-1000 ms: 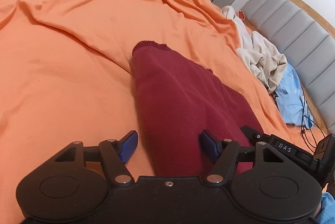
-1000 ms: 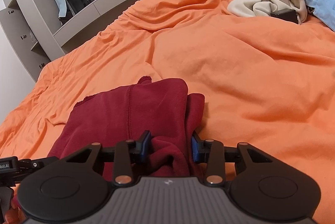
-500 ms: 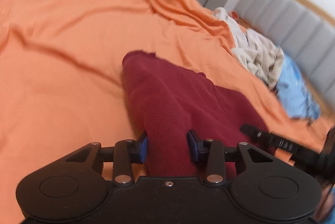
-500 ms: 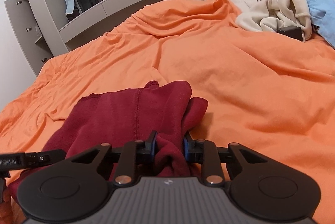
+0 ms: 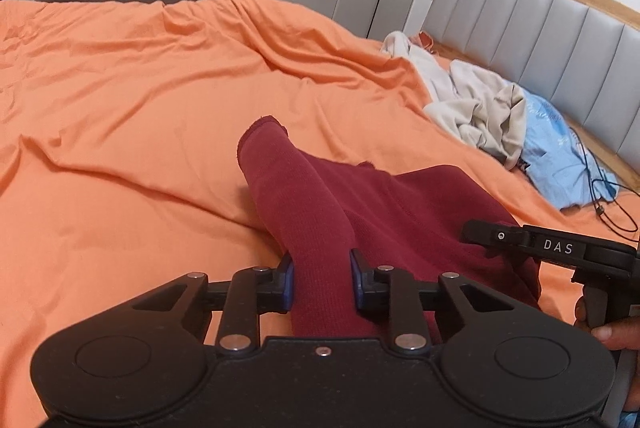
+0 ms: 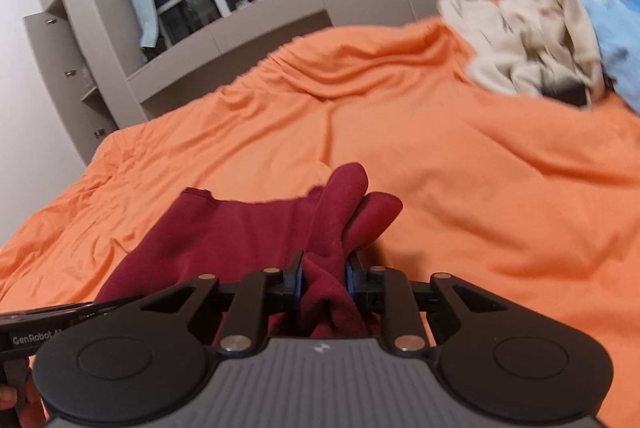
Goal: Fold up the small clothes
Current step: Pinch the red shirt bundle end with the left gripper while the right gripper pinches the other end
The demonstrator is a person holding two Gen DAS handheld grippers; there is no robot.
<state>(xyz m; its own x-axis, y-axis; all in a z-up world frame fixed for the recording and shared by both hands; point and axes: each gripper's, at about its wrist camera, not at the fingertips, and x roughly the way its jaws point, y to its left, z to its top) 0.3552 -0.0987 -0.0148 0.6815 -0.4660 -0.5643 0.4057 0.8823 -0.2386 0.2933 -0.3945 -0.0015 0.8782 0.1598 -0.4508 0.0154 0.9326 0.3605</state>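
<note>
Because the maroon knit garment (image 5: 384,212) is soft, light and limp, it sags between grips; it lies on the orange bedsheet (image 5: 120,108), near edge raised; left tool (image 5: 322,282) and right tool (image 6: 323,282), jaws just closing, clamp bunched folds; hold the corners.

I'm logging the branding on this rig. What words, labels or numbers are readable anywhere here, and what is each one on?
"DAS": white letters on the right gripper, seen in the left wrist view.
"GenRobot.AI": on the left gripper, cut off by its edge in the right wrist view.
Print on the blue garment: too blurred to read.
</note>
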